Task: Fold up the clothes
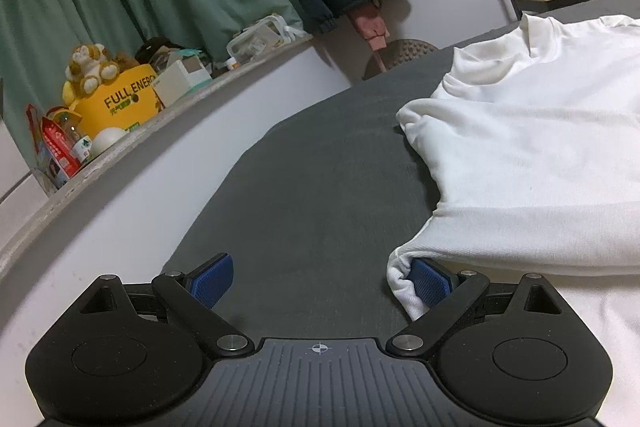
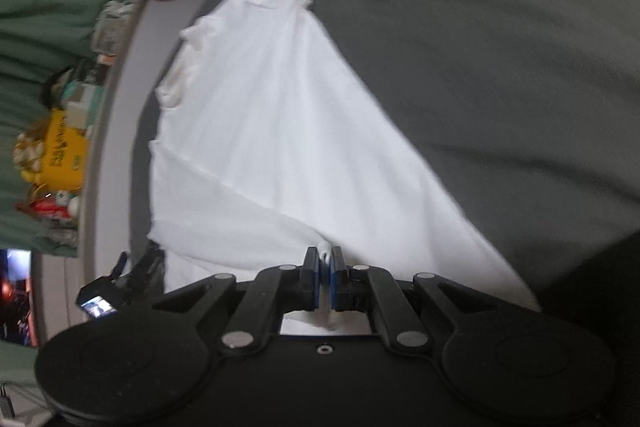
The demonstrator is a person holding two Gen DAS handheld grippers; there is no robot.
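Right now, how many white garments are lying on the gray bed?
1. The white garment lies spread on the gray bed, one edge pinched in the right hand-held gripper. Others may lie outside view.

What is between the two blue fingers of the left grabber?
Only bare grey bedsheet, seen in the left wrist view; the white shirt just touches the right-hand pad.
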